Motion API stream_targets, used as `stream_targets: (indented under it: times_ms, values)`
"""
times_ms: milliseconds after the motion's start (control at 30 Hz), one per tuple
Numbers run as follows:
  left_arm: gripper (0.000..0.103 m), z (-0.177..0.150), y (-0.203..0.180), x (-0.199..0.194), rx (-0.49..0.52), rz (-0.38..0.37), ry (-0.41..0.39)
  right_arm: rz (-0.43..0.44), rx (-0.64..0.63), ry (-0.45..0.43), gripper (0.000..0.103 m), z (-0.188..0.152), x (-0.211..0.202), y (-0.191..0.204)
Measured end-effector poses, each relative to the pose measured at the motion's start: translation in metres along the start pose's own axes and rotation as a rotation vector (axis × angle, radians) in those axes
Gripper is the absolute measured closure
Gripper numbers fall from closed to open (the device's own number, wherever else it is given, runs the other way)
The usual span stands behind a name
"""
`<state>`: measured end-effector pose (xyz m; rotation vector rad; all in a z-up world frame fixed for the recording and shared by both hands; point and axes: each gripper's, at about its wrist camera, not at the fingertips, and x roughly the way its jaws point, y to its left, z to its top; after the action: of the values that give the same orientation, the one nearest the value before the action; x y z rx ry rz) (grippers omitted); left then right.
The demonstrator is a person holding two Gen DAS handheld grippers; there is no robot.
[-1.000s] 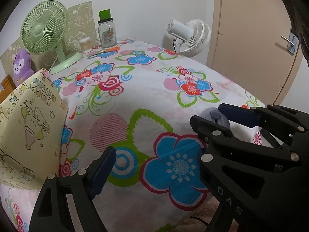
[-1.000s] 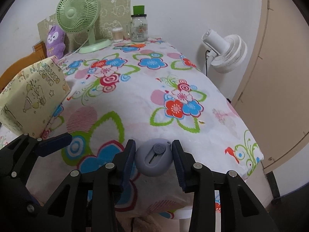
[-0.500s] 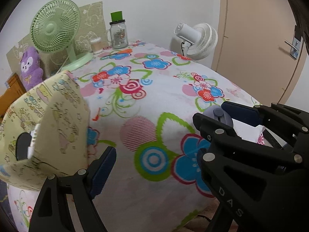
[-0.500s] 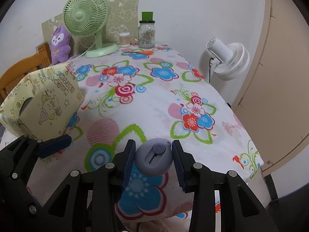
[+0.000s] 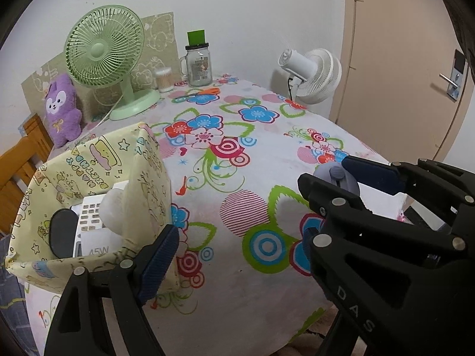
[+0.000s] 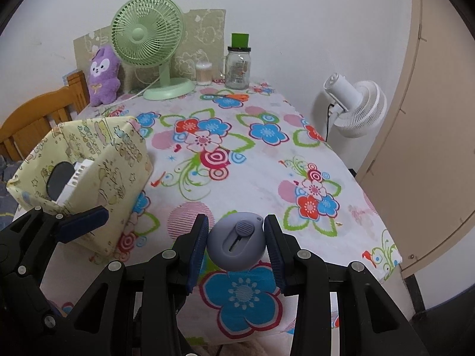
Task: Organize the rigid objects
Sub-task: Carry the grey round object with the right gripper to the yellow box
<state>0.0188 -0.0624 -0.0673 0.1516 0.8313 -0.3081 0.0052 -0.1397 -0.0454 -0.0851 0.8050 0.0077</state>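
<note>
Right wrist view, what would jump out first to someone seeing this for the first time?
The round grey gadget clamped in the right claw at bottom centre, above the loud flowered tablecloth. Then the yellow cartoon-print fabric box at left, and the green desk fan at the far edge by the wall.

The right gripper, seen in the left wrist view, carries the white letters "DAS" on its black body. In the yellow box lies a white device with "45W" printed in grey. The box fabric has cartoon lettering, but it is upside down and I cannot read it. The jar label is too small to read.
</note>
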Motion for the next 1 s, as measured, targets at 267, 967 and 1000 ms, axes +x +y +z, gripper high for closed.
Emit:
stream_targets:
  times_ms: [267, 967, 1000]
  values:
    - [0.016, 0.008, 0.004, -0.02, 0.003, -0.006, -0.038, -0.007, 0.01, -0.03, 0.061, 0.011, -0.017, 0.006]
    - [0.016, 0.023, 0.043, -0.056, -0.056, 0.055, -0.098, 0.036, -0.033, -0.093, 0.061, 0.044, -0.044, 0.04]
    - [0.016, 0.024, 0.045, -0.056, -0.058, 0.057, -0.1, 0.039, -0.035, -0.096, 0.061, 0.046, -0.045, 0.042]
